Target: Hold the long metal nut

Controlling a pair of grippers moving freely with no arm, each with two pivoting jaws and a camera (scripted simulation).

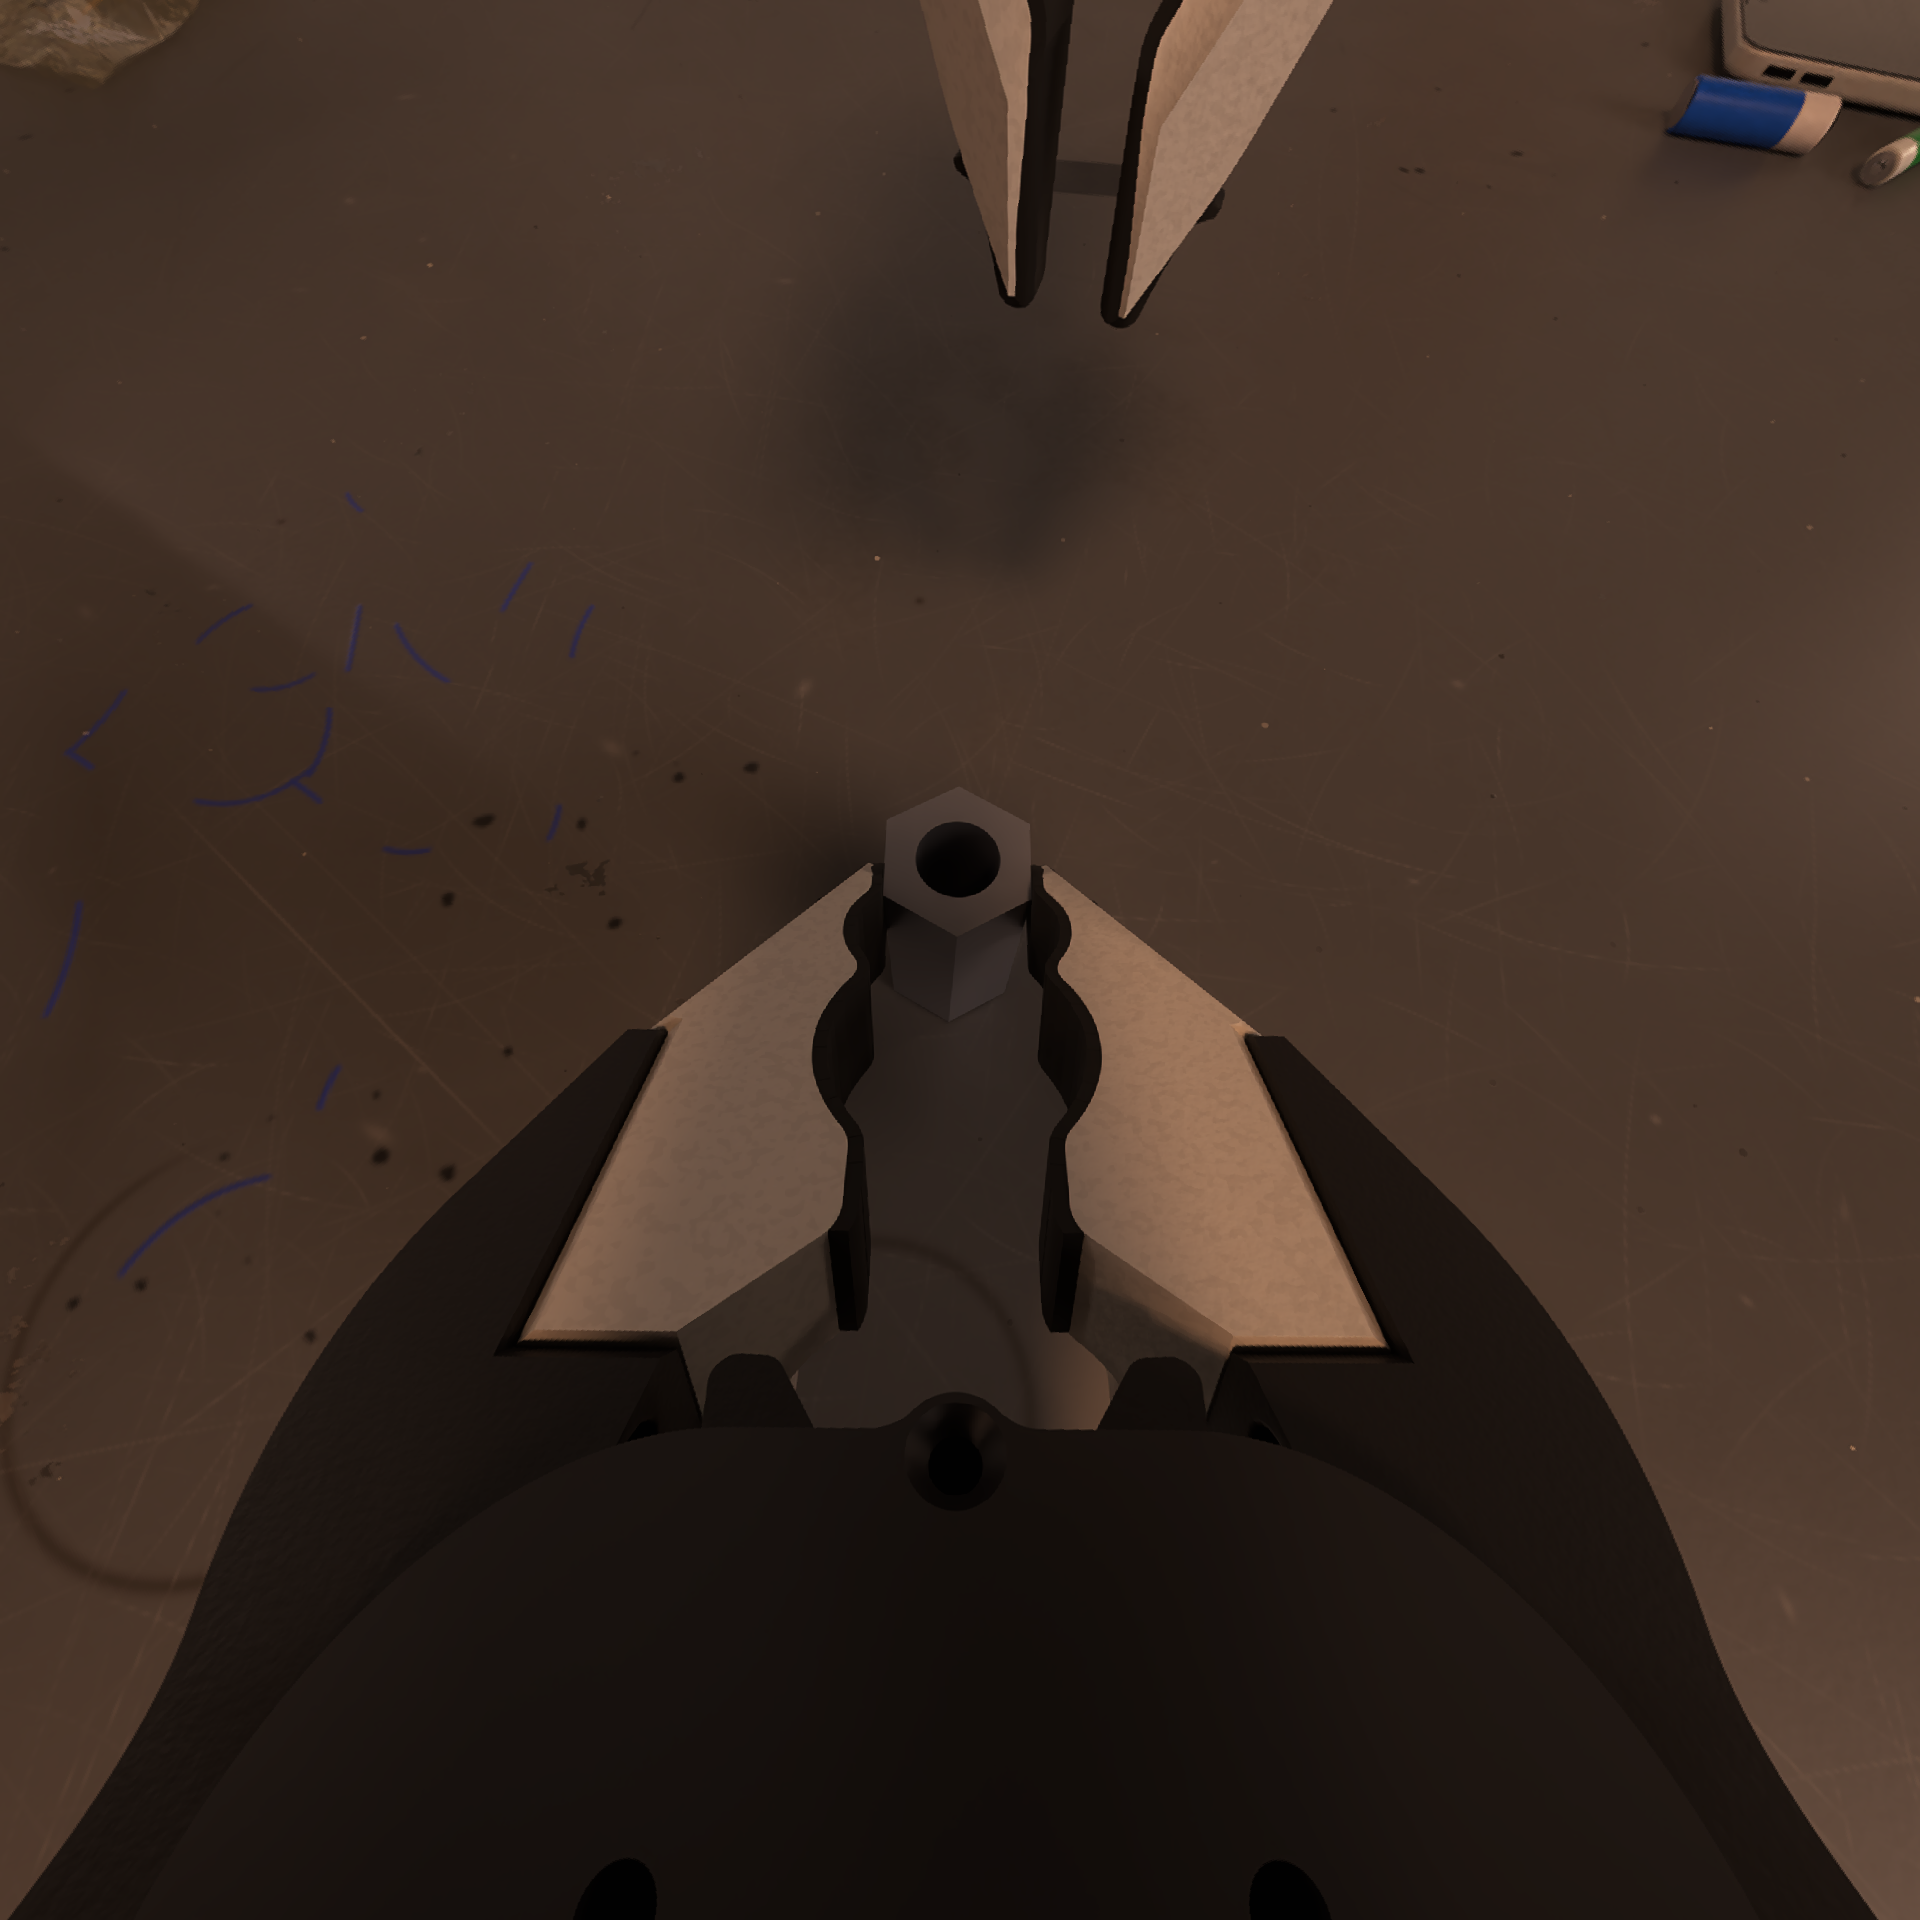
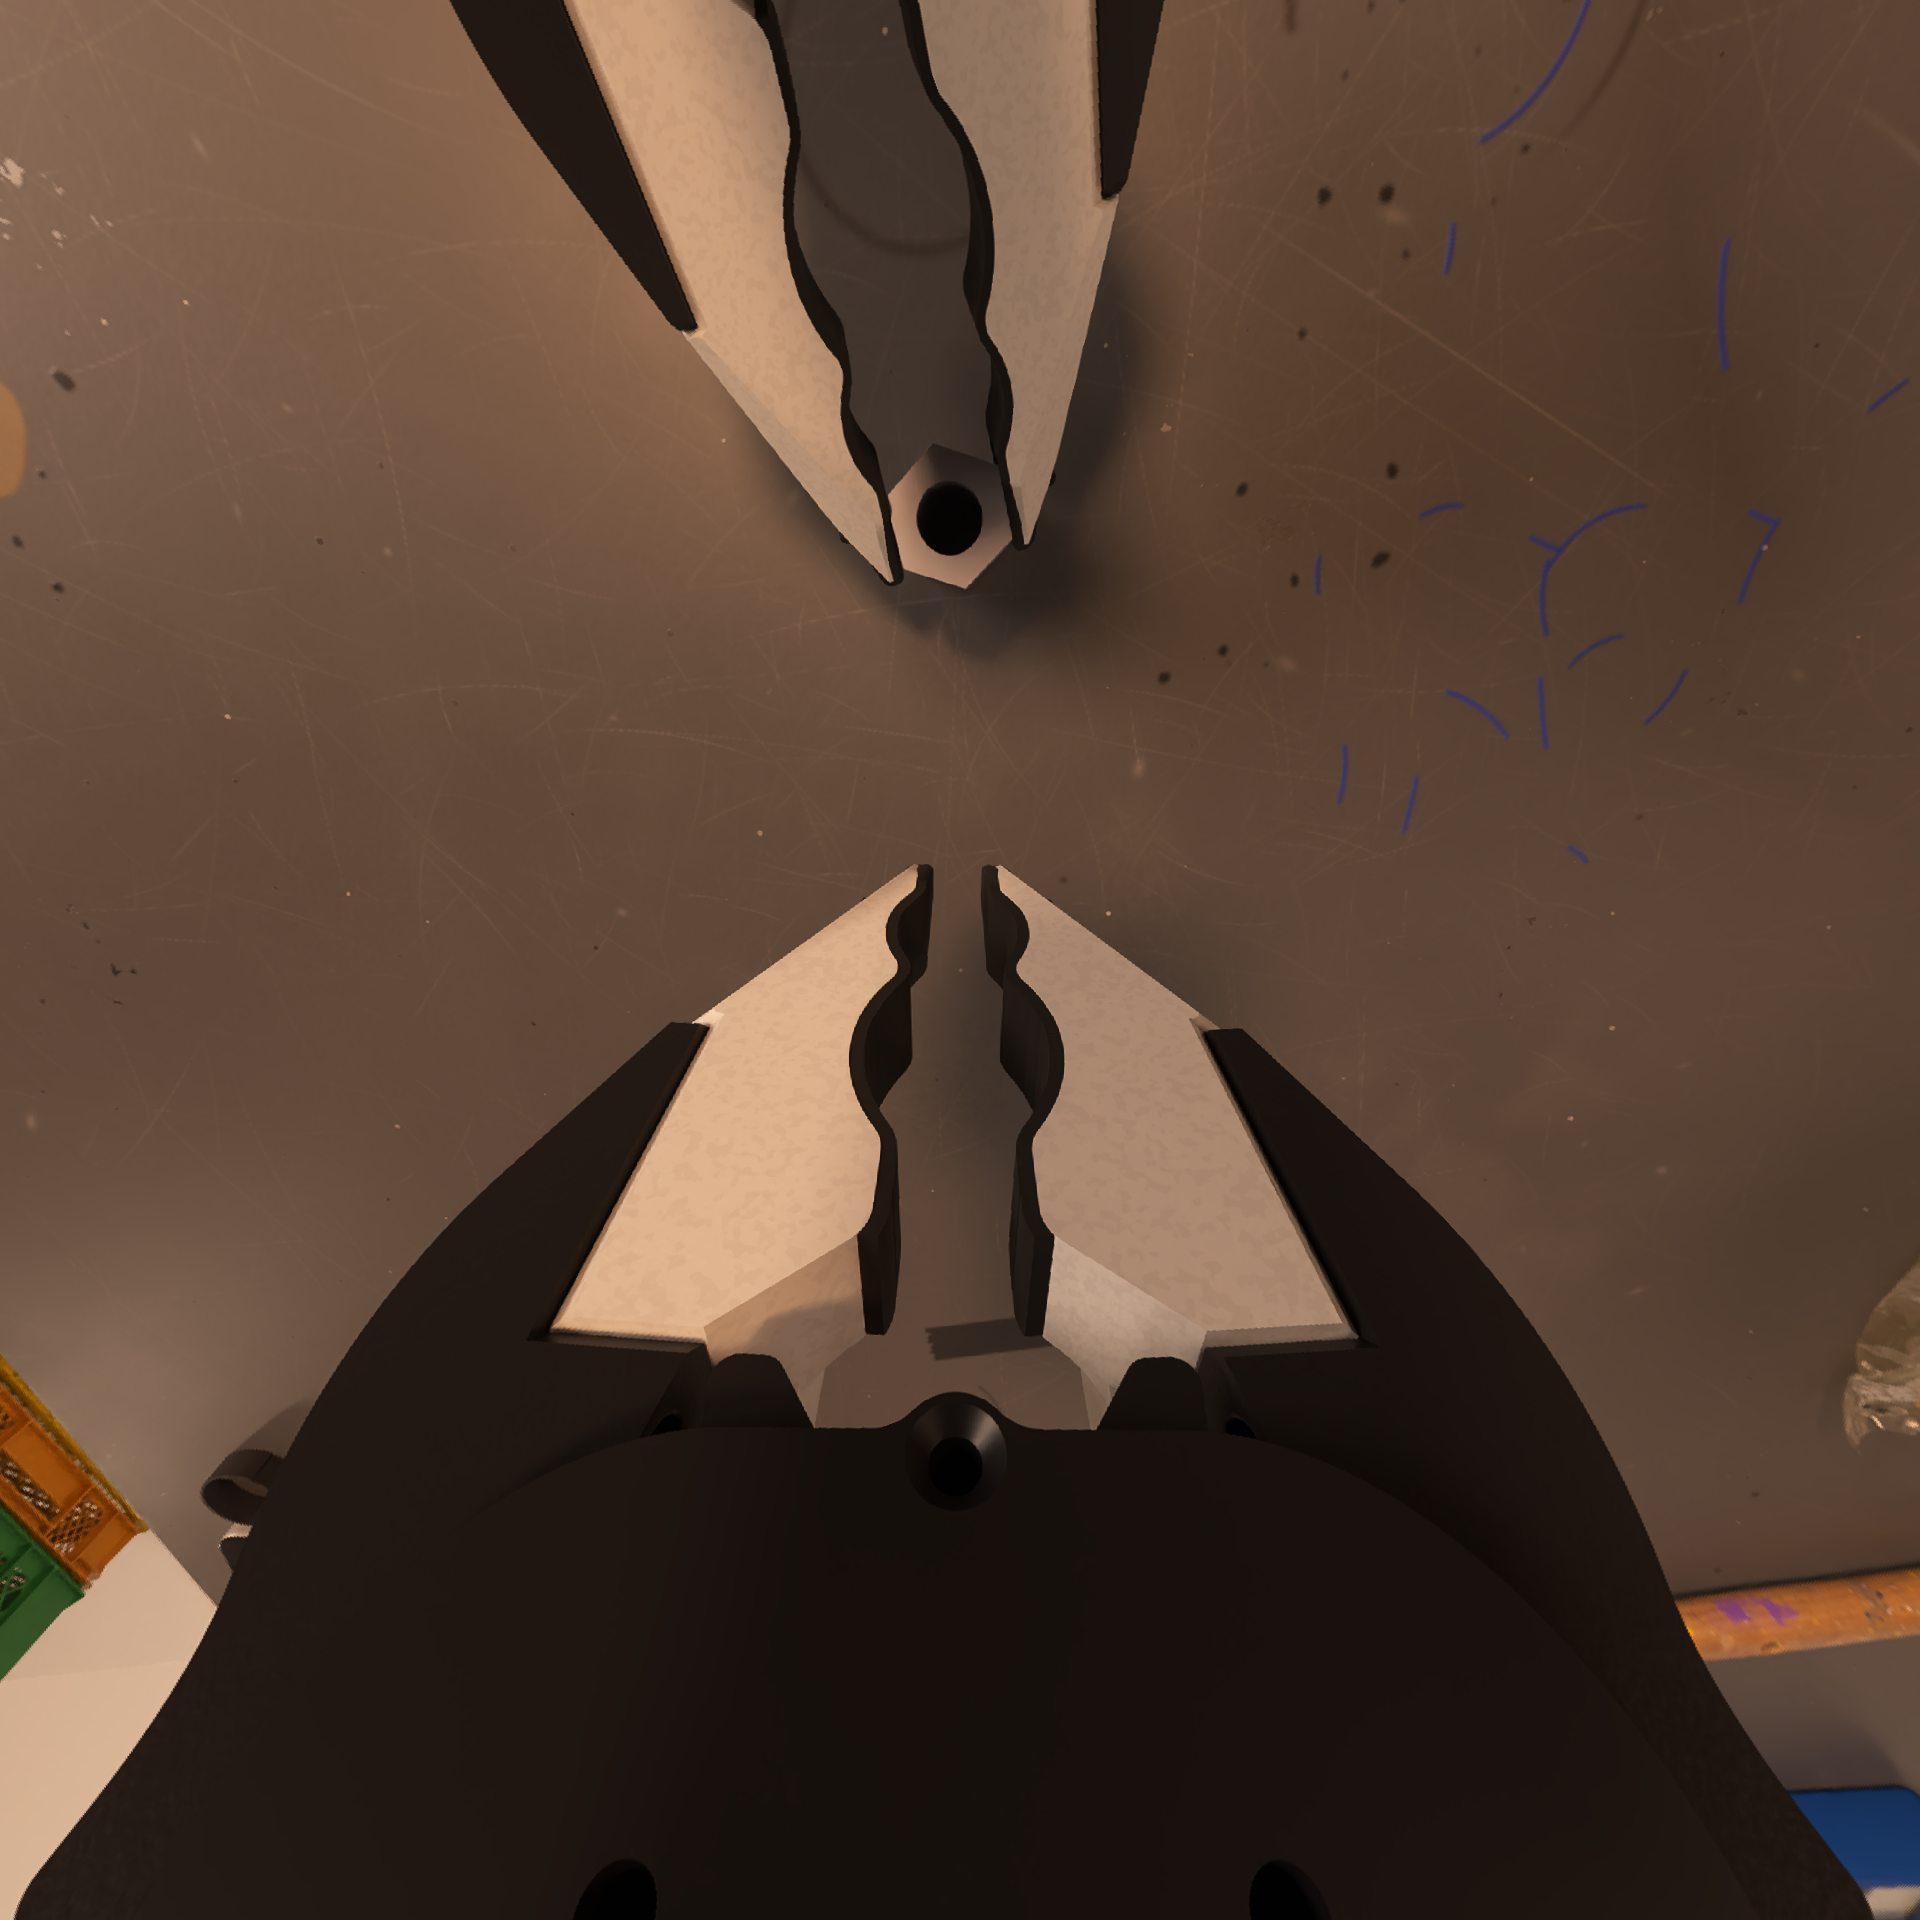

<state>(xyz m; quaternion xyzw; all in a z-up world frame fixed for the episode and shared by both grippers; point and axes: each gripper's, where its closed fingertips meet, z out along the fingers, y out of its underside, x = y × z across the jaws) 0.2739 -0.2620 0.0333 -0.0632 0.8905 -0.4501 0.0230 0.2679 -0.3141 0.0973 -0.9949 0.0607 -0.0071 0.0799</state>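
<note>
The long metal nut (image 1: 951,966) is a grey hexagonal sleeve with a round bore. My left gripper (image 1: 956,871) is shut on it near the fingertips, and its open end pokes out past the tips, above the brown table. In the right wrist view the left gripper (image 2: 958,558) comes down from the top with the nut (image 2: 949,516) facing me. My right gripper (image 2: 956,871) faces it across a gap, empty, jaws nearly together with a thin slit. It also shows in the left wrist view (image 1: 1066,309) at the top.
A scratched brown table (image 1: 1455,727) with blue pen marks lies below. A blue and white cylinder (image 1: 1751,114), a white device (image 1: 1818,42) and a small pen (image 1: 1891,156) sit far right. Crumpled plastic (image 2: 1886,1361) and orange and green crates (image 2: 52,1486) lie at the edges.
</note>
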